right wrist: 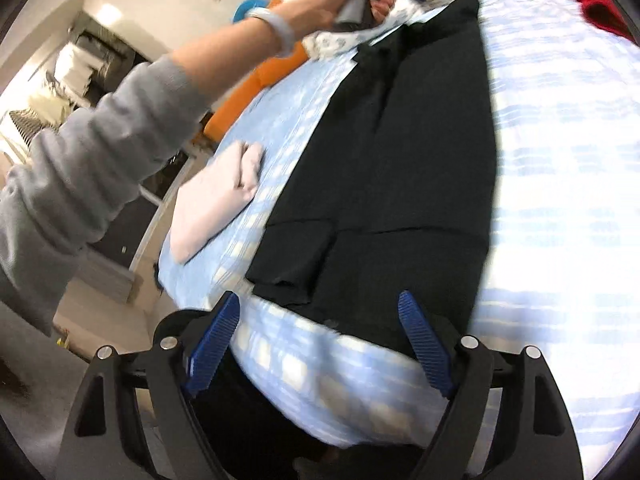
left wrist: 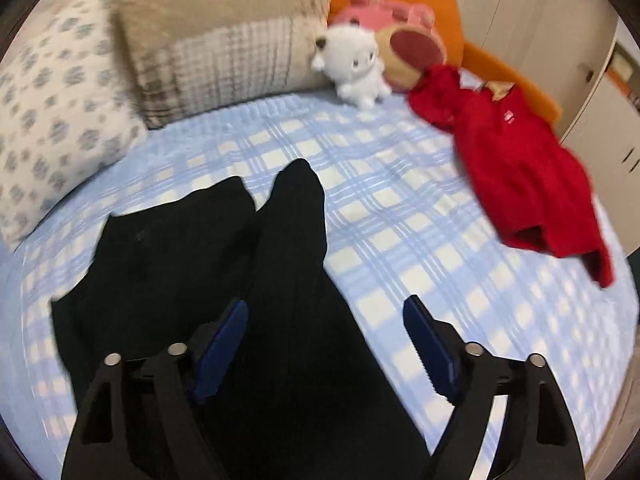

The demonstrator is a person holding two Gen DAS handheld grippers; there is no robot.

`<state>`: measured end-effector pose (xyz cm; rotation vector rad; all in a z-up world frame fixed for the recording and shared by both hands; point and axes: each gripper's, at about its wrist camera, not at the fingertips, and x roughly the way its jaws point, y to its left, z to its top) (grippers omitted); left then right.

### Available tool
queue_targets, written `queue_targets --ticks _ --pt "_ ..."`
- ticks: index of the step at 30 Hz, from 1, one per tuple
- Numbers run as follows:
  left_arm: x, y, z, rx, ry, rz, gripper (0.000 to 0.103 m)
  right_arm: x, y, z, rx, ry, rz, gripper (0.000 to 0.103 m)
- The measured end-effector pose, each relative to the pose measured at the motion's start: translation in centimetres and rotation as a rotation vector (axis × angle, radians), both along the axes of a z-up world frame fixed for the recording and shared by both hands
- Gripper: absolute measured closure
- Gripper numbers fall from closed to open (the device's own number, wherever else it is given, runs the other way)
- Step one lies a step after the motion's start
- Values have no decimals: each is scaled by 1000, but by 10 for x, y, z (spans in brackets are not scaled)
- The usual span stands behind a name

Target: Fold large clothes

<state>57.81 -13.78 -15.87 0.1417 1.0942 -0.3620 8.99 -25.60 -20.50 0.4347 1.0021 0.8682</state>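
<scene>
Black trousers (left wrist: 248, 280) lie flat along the blue checked bed sheet (left wrist: 392, 208), their leg ends pointing toward the pillows. My left gripper (left wrist: 324, 320) is open and empty, hovering above the legs. In the right wrist view the trousers (right wrist: 400, 152) stretch away from the waist end near the bed's edge. My right gripper (right wrist: 320, 316) is open and empty just above that waist end. The person's left arm (right wrist: 120, 128) reaches across to the far end, holding the left gripper there.
A red garment (left wrist: 516, 172) lies at the bed's right side. A white plush toy (left wrist: 356, 64), a pink plush (left wrist: 400, 32) and pillows (left wrist: 224, 40) stand at the head. A folded pale pink cloth (right wrist: 216, 200) lies left of the trousers. Cupboards (left wrist: 560, 32) stand beyond.
</scene>
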Motion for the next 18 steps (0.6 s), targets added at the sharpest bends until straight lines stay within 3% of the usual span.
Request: queue_targets --ticks 4,6,7,8,11,13,18 --pt "29 -6 -35 95 20 29 33 13 -16 -5 -10 -29 -85 21" --pt "34 1 -39 70 51 46 53 19 -16 -13 -19 -26 -104 21" --pt "37 4 -42 52 62 62 77 22 -15 -17 -13 -18 -97 21" --pt "39 11 -42 13 66 96 88 23 -12 -21 -11 -9 -88 21" --pt "43 44 -34 -194 96 169 90 25 -1 -33 -21 37 -66 21" --pt "46 69 -27 -275 103 222 91 26 -1 -31 -17 34 -69 21" --pt "48 110 -28 -360 118 266 91 27 8 -33 -19 31 -64 19"
